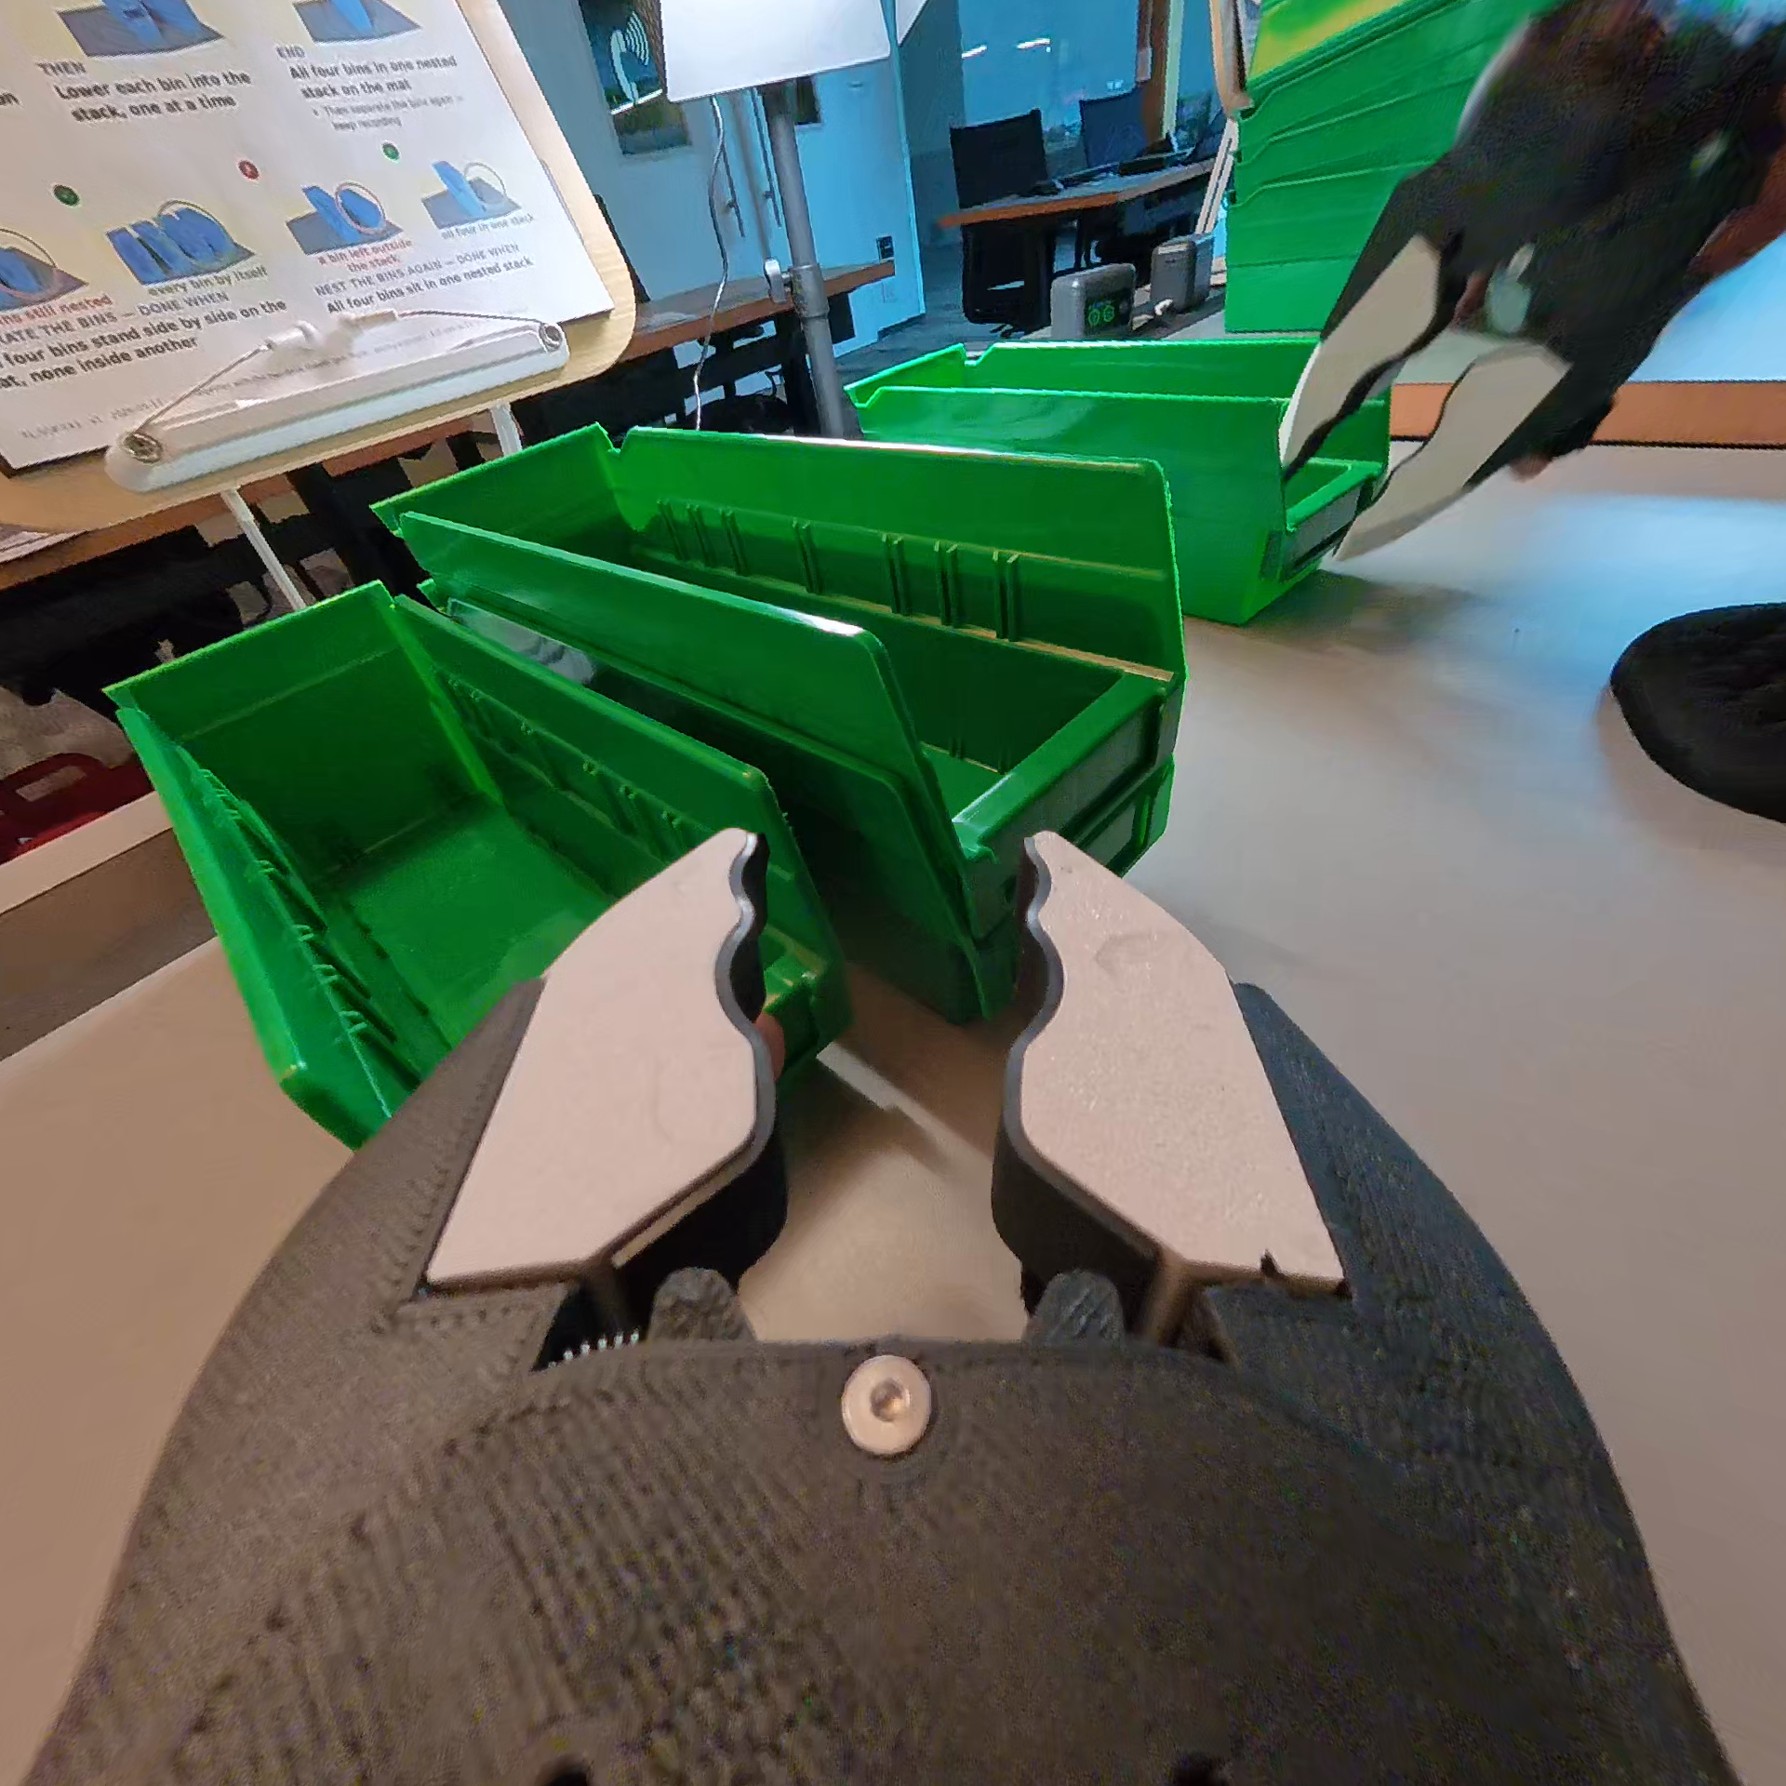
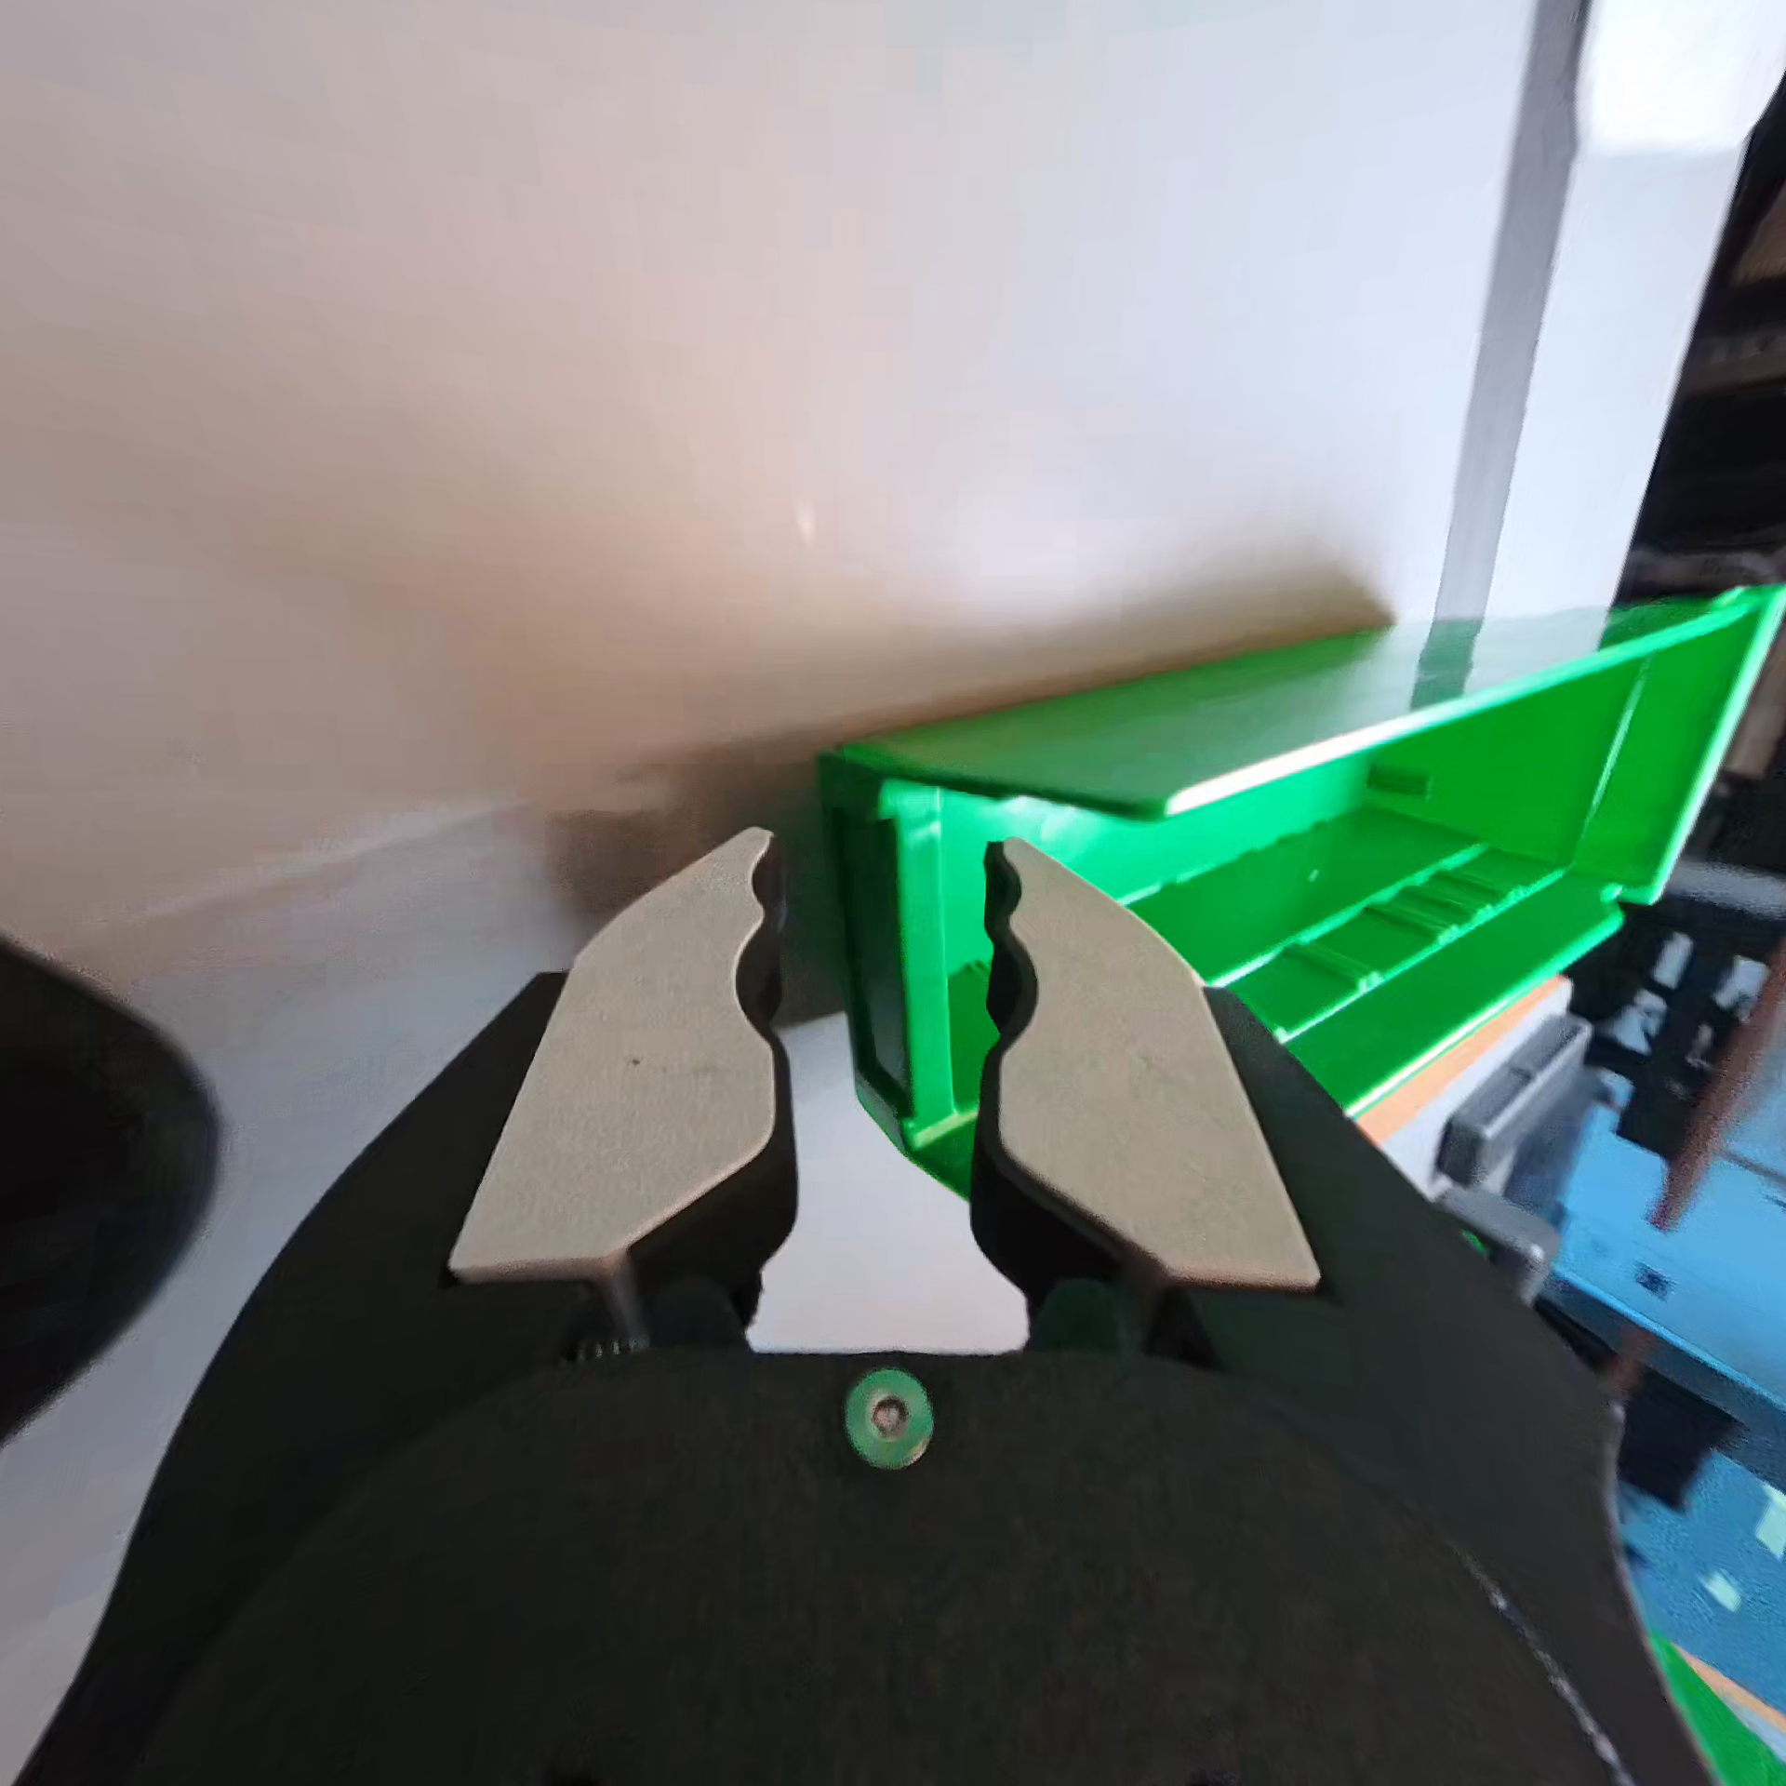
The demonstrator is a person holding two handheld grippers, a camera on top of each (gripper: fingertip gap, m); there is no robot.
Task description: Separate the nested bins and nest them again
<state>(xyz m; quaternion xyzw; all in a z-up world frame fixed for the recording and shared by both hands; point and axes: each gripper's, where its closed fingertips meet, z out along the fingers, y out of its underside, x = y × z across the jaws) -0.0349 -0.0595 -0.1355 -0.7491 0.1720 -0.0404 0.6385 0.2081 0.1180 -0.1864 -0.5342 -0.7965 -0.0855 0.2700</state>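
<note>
Several green bins stand on the pale table. In the left wrist view a single bin (image 1: 387, 870) is at the left, a nested stack (image 1: 821, 676) is in the middle, and a far bin (image 1: 1111, 454) is at the right. My left gripper (image 1: 894, 870) is open and empty, low over the table in front of the gap between the single bin and the stack. My right gripper (image 1: 1372, 474) is open at the far bin's front end. In the blurred right wrist view the right gripper (image 2: 884, 870) is open, with that bin's (image 2: 1256, 870) front wall just beyond its fingertips.
An instruction board (image 1: 290, 193) on a stand is at the back left, next to a metal pole (image 1: 802, 242). A black round pad (image 1: 1711, 715) lies on the table at the right and also shows in the right wrist view (image 2: 77, 1160). More green bins (image 1: 1353, 145) stand behind. The tips of one gripper are about 30 centimetres away from the tips of the other.
</note>
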